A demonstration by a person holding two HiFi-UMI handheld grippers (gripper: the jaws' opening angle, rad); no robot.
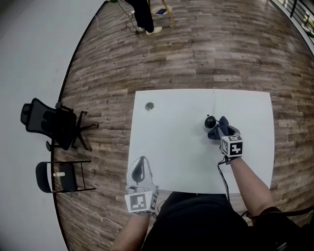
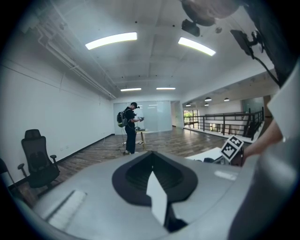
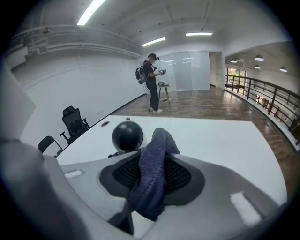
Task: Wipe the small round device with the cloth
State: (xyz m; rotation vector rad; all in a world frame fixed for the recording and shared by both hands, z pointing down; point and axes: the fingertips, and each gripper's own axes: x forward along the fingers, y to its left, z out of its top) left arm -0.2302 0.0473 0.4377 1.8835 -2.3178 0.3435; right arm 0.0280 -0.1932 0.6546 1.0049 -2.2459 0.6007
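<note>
Pinching blue cloth (image 3: pixel 154 173) in right gripper (image 1: pixel 218 130): jaws at a narrow gap, pressed on the bunched fabric, loose end poking out past the tips. Right of centre on the white table (image 1: pixel 171 147), nearer the far edge than the near one: small round device (image 1: pixel 210 122), a black ball on a short base. Cloth at its right side, touching or just short, cannot tell which from the head view. In the right gripper view, ball just left of the cloth and beyond the tips. Thin cable (image 1: pixel 214 98) from device to far edge. Left gripper (image 1: pixel 142 161) over the near edge by the near-left corner, well apart from device, jaws together, nothing between them. Small round grommet (image 1: pixel 149 106) near far-left corner. Off the table, on the wood floor (image 1: pixel 221 54): office chair (image 1: pixel 49 122) and folding chair (image 1: pixel 58 176) past the left edge, person (image 1: pixel 144 14) standing beyond the far edge.
</note>
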